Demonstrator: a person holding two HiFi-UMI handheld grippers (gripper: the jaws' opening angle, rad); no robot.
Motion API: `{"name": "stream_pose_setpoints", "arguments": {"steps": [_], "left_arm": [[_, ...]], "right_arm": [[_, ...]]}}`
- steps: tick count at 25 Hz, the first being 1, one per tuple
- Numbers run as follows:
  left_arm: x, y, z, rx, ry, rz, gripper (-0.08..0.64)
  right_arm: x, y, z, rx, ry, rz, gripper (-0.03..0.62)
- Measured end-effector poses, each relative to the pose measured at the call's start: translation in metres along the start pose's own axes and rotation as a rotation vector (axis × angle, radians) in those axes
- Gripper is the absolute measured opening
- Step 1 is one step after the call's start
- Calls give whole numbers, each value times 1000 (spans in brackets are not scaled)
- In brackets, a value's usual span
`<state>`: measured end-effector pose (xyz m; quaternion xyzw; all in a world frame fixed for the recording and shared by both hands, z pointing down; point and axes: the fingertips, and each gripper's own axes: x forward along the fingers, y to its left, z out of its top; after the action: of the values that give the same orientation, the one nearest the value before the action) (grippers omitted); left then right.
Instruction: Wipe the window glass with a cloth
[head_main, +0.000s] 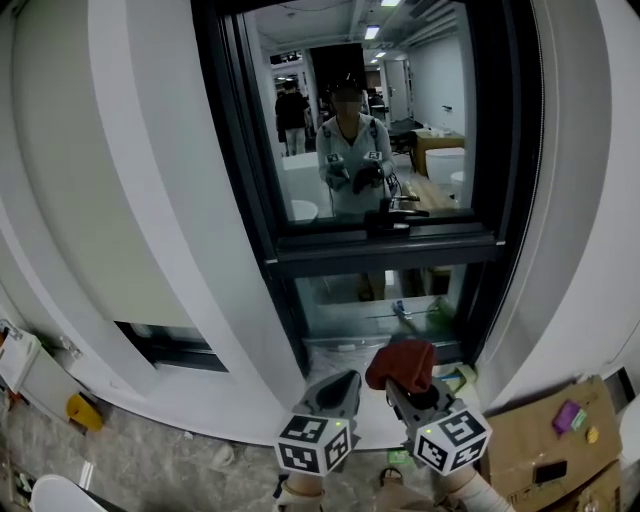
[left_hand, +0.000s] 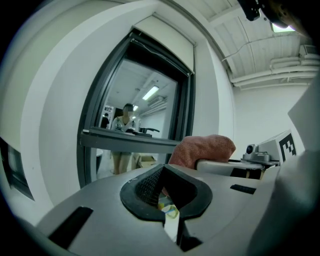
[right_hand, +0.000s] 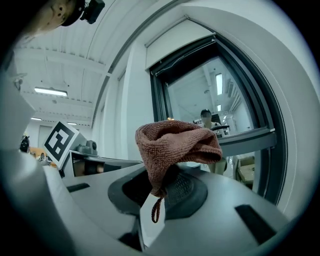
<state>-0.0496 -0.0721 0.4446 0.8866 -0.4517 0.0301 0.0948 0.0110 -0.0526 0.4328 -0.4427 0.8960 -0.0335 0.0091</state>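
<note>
Your right gripper (right_hand: 159, 192) has its jaws closed on a reddish-brown cloth (right_hand: 176, 144); the cloth is pinched at one corner, bunches up above the jaws in a folded hump, and a small loop of it hangs below the pinch; it is held in the air below the window glass (head_main: 360, 100) and apart from it, not touching the pane. Your left gripper (left_hand: 167, 202) sits just beside the right one, to its left, also below the glass; its jaws are together and nothing is clamped between them.

The upper pane of the window stands in a dark window frame (head_main: 228, 150); it reflects you, both grippers and a lit room. A dark handle (head_main: 396, 212) lies on the frame's lower rail, at the bottom of that pane; a smaller lower pane (head_main: 380, 305) sits under the rail, nearest the cloth. A cardboard box (head_main: 535, 440) lies on the floor right of the window.
</note>
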Motion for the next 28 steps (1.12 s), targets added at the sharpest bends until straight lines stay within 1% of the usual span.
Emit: {"name": "stream_pose_setpoints", "arguments": {"steps": [7,14,19,28], "left_arm": [[28,25,11,-2,-2,19,4],[62,43,29,4,-6,37,4],[87,57,43,9,-6,54,3],[129,85,67,21,-11,101,4]], "right_arm": [[36,-21,7,-10,17,32,43],[68,-50,30,-47,-1,60,44],[95,-70,42,-69,4,83,44],[139,-104,83,-184,-16,139,44]]}}
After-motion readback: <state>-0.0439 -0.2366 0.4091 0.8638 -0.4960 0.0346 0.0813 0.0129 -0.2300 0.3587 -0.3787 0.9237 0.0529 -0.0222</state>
